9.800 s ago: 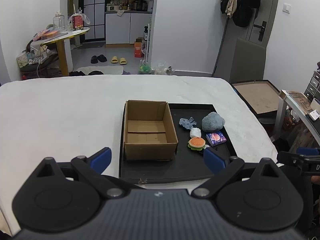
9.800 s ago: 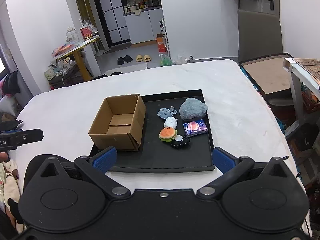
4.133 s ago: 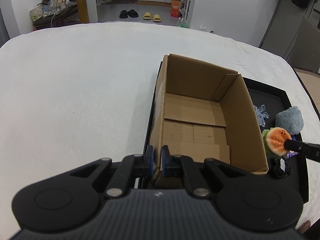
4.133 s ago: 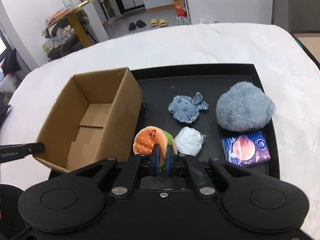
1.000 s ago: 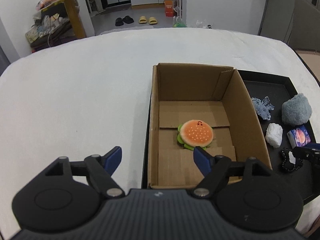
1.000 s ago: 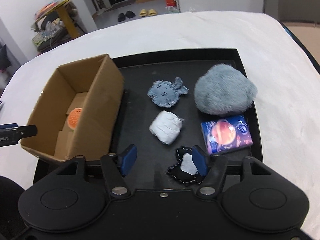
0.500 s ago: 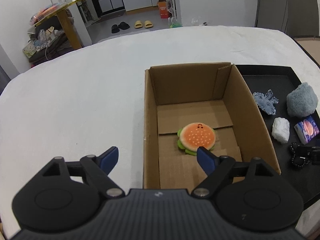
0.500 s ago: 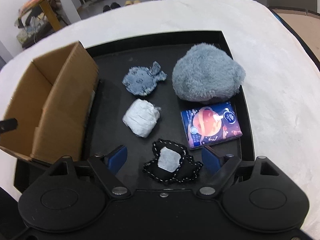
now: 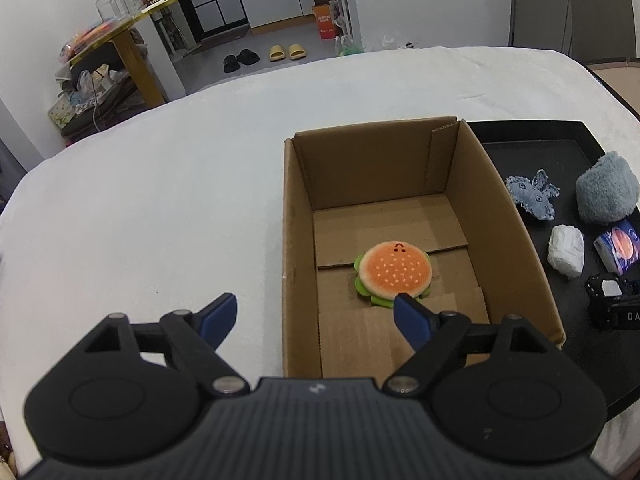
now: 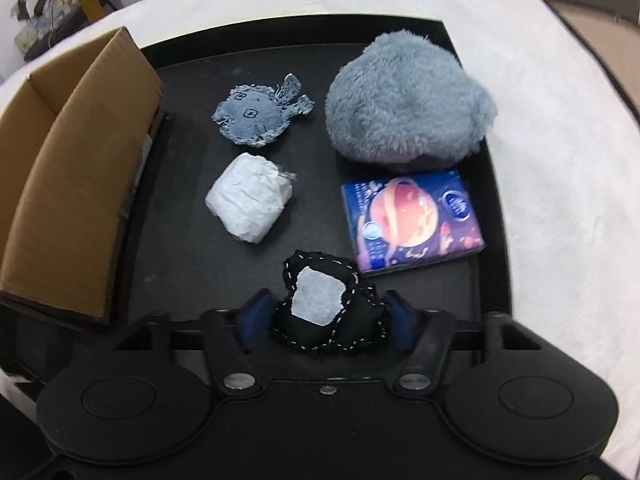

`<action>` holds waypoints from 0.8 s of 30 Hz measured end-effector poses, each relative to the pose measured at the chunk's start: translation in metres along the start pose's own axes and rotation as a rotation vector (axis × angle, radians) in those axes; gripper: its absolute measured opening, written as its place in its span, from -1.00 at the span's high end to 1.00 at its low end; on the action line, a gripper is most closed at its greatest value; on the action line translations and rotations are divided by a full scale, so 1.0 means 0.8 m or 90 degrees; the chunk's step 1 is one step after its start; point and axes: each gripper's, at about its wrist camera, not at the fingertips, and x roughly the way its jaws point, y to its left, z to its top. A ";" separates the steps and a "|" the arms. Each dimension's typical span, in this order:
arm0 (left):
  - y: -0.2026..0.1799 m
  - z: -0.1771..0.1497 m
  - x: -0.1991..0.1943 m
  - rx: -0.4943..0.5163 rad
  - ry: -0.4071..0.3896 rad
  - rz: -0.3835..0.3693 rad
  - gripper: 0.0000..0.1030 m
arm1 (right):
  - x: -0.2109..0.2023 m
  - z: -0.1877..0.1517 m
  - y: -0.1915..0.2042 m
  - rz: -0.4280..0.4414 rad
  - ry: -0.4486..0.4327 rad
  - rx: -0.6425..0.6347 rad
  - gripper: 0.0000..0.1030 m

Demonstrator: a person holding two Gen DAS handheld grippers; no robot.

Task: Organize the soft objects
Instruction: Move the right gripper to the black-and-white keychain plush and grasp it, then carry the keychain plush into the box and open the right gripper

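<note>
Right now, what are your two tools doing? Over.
Left tool open, empty, over cardboard box. Right tool closing around black patch toy. Burger plush already boxed. Nothing blocking.

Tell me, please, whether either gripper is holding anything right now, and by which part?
Nothing is firmly held yet. The right gripper is closing around the lower body of the black patch toy; whether its pads touch it cannot be told. The left gripper is open and empty.
</note>
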 end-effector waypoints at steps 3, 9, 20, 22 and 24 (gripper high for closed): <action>0.002 0.000 0.000 -0.008 -0.001 -0.001 -0.64 | -0.003 -0.001 0.000 0.004 -0.006 -0.001 0.36; 0.011 -0.001 -0.005 -0.030 -0.008 -0.007 -0.64 | -0.022 0.002 0.001 0.010 -0.027 -0.007 0.52; 0.020 -0.005 -0.011 -0.046 -0.025 -0.019 -0.64 | -0.062 0.005 0.011 0.052 -0.090 -0.015 0.56; 0.025 -0.005 -0.012 -0.058 -0.031 -0.026 -0.64 | -0.072 0.008 0.010 0.064 -0.106 -0.011 0.56; 0.029 -0.005 -0.013 -0.070 -0.033 -0.027 -0.64 | -0.082 0.012 0.011 0.077 -0.124 -0.010 0.56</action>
